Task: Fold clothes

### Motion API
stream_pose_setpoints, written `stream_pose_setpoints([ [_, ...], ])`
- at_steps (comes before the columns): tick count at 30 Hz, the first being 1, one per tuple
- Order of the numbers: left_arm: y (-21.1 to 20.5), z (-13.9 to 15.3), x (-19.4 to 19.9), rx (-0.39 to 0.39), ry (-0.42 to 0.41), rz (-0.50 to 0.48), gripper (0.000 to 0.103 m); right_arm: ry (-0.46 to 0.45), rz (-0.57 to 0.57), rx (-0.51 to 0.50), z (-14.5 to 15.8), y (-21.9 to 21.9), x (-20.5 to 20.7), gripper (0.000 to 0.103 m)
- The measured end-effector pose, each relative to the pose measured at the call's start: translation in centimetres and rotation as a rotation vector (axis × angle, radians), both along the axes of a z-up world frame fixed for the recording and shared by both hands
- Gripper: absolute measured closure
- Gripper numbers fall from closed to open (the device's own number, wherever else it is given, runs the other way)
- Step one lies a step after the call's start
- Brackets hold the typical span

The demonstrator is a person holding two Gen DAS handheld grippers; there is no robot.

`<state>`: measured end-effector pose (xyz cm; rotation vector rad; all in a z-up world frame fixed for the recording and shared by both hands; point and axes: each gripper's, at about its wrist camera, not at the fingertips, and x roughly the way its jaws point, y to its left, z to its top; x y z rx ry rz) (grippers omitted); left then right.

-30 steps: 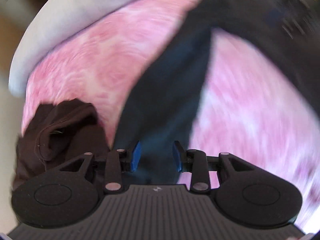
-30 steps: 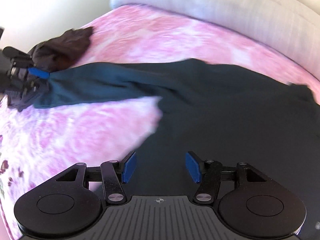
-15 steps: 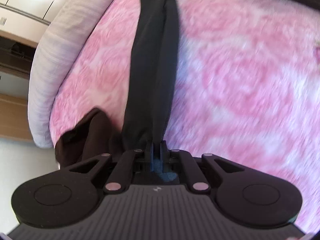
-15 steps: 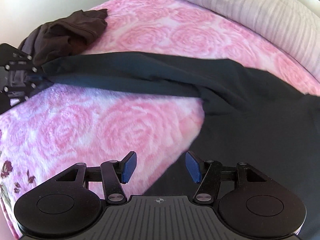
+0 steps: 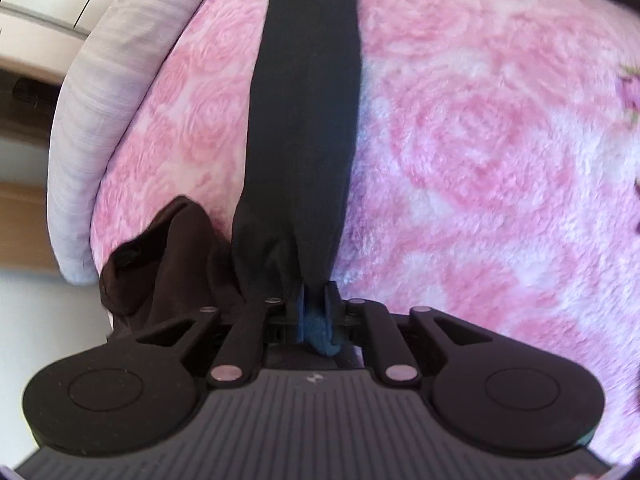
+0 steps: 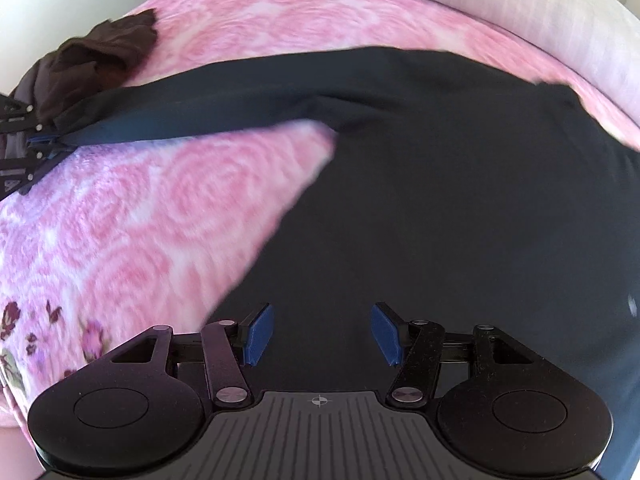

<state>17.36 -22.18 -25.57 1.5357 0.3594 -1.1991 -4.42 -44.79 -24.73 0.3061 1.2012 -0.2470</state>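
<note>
A dark long-sleeved garment (image 6: pixel 440 200) lies spread on a pink rose-patterned blanket (image 6: pixel 140 220). Its sleeve (image 5: pixel 304 120) stretches in a straight band from the body to my left gripper (image 5: pixel 314 304). The sleeve's end is pinched between the blue pads, and the jaws are opening slightly around it. That left gripper (image 6: pixel 40 140) also shows at the left edge of the right wrist view, at the sleeve's tip. My right gripper (image 6: pixel 322 332) hovers open over the garment's body with nothing between its fingers.
A crumpled brown garment (image 5: pixel 168 264) lies just left of the sleeve end, near the bed's edge (image 6: pixel 100 64). A long grey pillow (image 5: pixel 92 100) runs along the far side of the blanket (image 6: pixel 520 8). A darker flower print marks the blanket's near-left corner (image 6: pixel 24 328).
My left gripper has shut on the sleeve end and drawn the sleeve out straight. The right gripper, still open, has shifted across from the blanket's edge over the garment's body.
</note>
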Motion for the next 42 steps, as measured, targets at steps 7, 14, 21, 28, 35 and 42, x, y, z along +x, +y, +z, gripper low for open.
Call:
stream_pose_setpoints([
  [7,1.2,0.8,-3.0,0.032,0.074,0.117,0.082,0.05,-0.061,-0.017,0.7,-0.4,-8.2,0.045],
  [14,0.1,1.8,-5.5,0.019,0.073,0.171,0.079,0.103,-0.186,-0.024,1.9,-2.1,-17.0,0.045],
  [21,-4.4,3.1,-2.6,-0.048,0.027,0.22,0.071,0.135,-0.281,-0.037,3.6,-2.9,-23.3,0.045],
  [28,-6.7,1.2,5.4,-0.002,0.093,0.349,0.063,0.122,-0.325,-0.032,3.7,-2.5,-23.8,0.045],
  [35,-6.0,2.5,7.4,-0.01,0.221,0.341,0.099,0.062,-0.231,0.009,3.4,0.8,-15.6,0.045],
  [42,-3.7,9.8,8.3,-0.114,0.171,0.27,0.099,0.016,-0.096,0.009,4.2,2.9,-8.2,0.045],
])
